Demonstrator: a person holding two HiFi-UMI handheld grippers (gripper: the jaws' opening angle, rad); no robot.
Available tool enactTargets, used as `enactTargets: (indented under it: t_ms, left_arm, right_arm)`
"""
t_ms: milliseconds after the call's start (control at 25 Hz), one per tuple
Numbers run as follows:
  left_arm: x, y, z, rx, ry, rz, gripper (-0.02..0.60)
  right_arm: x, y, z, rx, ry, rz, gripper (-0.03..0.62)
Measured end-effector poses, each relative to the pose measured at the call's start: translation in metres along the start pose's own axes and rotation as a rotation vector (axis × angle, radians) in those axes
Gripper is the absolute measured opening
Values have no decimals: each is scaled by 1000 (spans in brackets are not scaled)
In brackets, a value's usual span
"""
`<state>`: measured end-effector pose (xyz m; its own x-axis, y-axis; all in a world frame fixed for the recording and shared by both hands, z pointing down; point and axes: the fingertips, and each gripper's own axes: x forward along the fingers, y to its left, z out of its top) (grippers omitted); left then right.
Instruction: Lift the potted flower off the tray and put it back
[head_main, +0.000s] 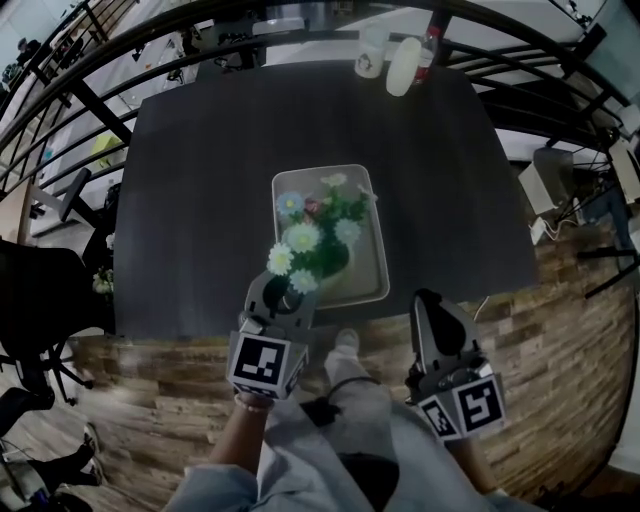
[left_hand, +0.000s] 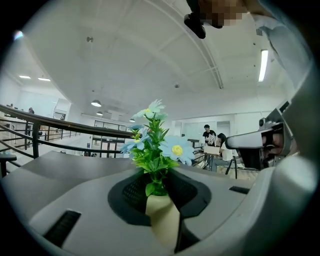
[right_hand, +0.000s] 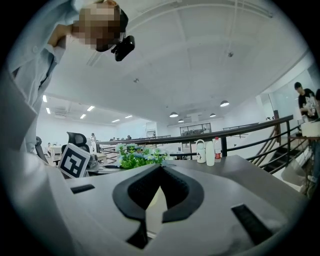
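The dark grey bench (head_main: 200, 200) has open top on both sides of the cream rectangular tray (head_main: 372, 272), which sits close to its near edge. A white bottle (head_main: 402, 65) stands well apart at the far edge. The left tongs (head_main: 275, 300) reach nearly level over the near edge, clamped on the cream pot of the blue-and-white potted flower (head_main: 310, 245). The flower is over the tray's near left part, upright, with its stems pointing up. The right tongs (head_main: 437, 310) have their jaws together and empty, off the bench above the wooden floor (head_main: 560, 330).
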<state>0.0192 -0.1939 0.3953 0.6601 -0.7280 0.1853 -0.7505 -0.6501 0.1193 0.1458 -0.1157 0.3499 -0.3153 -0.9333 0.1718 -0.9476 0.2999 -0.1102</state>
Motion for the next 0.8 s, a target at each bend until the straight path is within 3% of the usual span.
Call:
enactTargets:
  t_ms: [800]
  left_arm:
    - [-50,-9,63,57,-106,25,84]
  right_arm:
    - [-1,16,33,-57,-117,20,3]
